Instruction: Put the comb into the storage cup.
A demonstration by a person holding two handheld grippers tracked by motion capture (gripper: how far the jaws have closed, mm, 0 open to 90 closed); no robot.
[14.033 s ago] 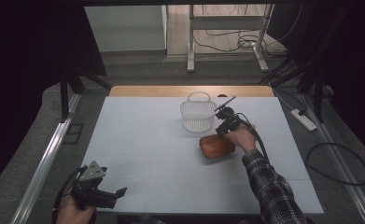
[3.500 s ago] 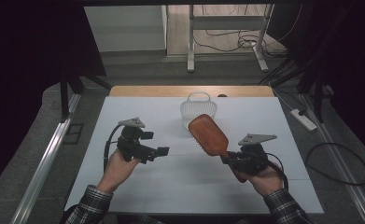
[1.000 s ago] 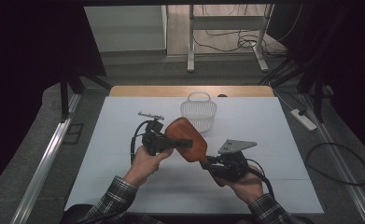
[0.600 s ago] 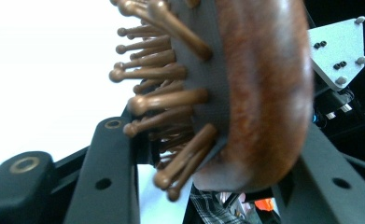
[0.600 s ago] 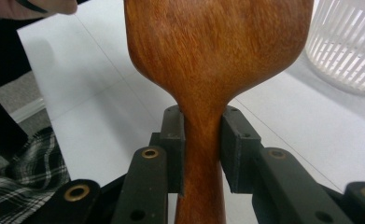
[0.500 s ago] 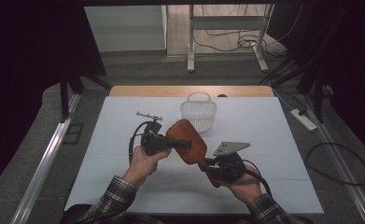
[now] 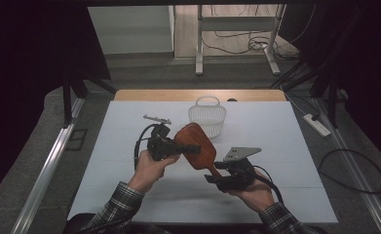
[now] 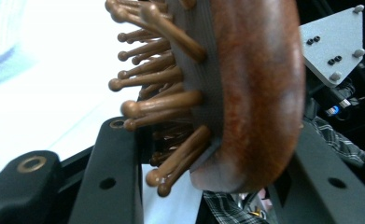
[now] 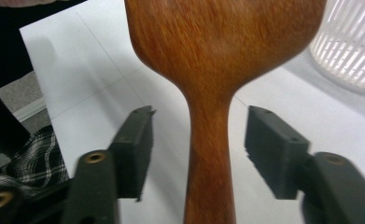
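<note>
Two grippers at one wooden hairbrush [image 7: 196, 145], held up over the white desk [image 7: 285, 141], near the white basket [image 7: 207, 114]. Left gripper [image 7: 190, 147] clamped across the brush head, bristles and back between its pads. Right gripper [image 9: 199, 149] just opened, spread either side of the handle, touching nothing.

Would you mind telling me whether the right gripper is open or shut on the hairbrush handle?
Open. The right gripper has just been opening; its fingers stand clear on both sides of the hairbrush handle between them.
</note>
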